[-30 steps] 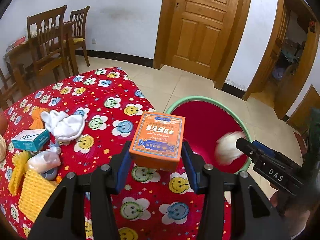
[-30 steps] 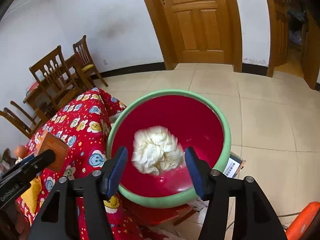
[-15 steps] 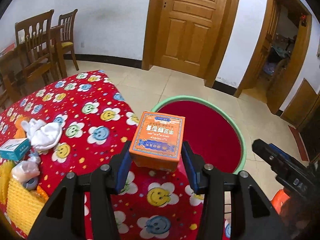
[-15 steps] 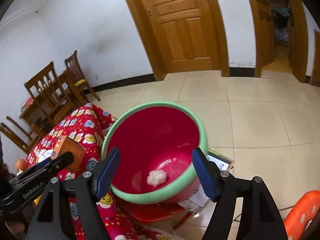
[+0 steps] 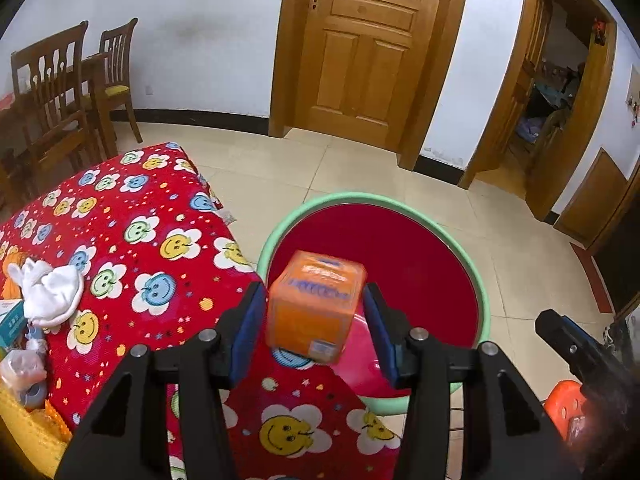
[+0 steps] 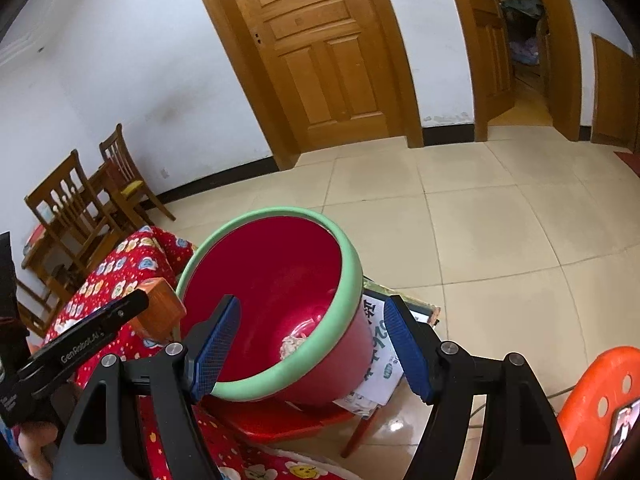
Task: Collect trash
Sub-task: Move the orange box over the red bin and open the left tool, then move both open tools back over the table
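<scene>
Dropping the box (image 5: 316,306) into the bin (image 5: 482,280): left gripper (image 5: 314,320) opening, box loose between its jaws. Right gripper (image 6: 310,346) open, empty. Next: back to the table (image 5: 132,248) for more trash.

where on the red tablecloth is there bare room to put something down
The tablecloth is bare across its middle and far corner, from the white cloth over to the edge beside the red bucket. The near left corner is crowded: white cloth, teal box, yellow netting and small wrapped items.
</scene>
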### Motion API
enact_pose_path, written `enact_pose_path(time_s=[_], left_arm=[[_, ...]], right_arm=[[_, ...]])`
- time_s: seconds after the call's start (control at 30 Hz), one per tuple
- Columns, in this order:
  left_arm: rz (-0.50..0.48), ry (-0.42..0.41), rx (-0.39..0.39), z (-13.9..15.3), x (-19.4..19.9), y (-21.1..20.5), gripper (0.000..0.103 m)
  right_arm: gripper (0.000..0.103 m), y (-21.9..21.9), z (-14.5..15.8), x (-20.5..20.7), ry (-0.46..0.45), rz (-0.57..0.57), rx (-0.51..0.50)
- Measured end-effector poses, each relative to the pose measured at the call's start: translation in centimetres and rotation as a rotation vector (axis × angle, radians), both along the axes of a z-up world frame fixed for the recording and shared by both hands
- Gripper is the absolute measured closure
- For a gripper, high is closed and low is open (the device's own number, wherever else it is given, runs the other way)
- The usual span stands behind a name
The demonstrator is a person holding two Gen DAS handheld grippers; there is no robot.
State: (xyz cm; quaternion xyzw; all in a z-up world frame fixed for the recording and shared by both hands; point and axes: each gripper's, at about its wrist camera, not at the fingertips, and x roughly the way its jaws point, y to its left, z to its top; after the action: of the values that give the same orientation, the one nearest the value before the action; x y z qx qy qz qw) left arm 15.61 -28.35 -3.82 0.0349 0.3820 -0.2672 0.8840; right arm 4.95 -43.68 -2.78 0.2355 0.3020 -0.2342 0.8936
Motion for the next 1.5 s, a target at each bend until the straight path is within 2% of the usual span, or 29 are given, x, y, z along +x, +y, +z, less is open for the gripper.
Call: enact_pose_path(time_s=[0.07, 0.43, 0.8, 0.93, 1.5], left_arm=[[0.006, -0.012, 0.010, 0.1, -0.1, -0.1, 0.042], [0.038, 0.004, 0.001, 0.9, -0.8, 1.7, 0.041], [0.107, 0.004, -0.010, 2.5, -2.8, 5.7, 0.040], [0.139, -0.002, -0.010, 3.0, -3.8, 7.6, 0.037], [0.285, -0.012, 0.019, 4.1, -6.7, 15.6, 0.035]], right_arm=[[0.028, 0.0, 0.0, -0.1, -0.001, -0.003, 0.003], [0.028, 0.6, 0.4, -0.7, -0.016, 0.018, 0.008], [0.028, 3.0, 1.3, -0.9, -0.031, 0.080, 0.007], [0.028, 4.3, 1.5, -0.9, -0.032, 0.117, 0.008], [0.028, 10.2, 2.4, -0.4, -0.026, 0.268, 0.003]])
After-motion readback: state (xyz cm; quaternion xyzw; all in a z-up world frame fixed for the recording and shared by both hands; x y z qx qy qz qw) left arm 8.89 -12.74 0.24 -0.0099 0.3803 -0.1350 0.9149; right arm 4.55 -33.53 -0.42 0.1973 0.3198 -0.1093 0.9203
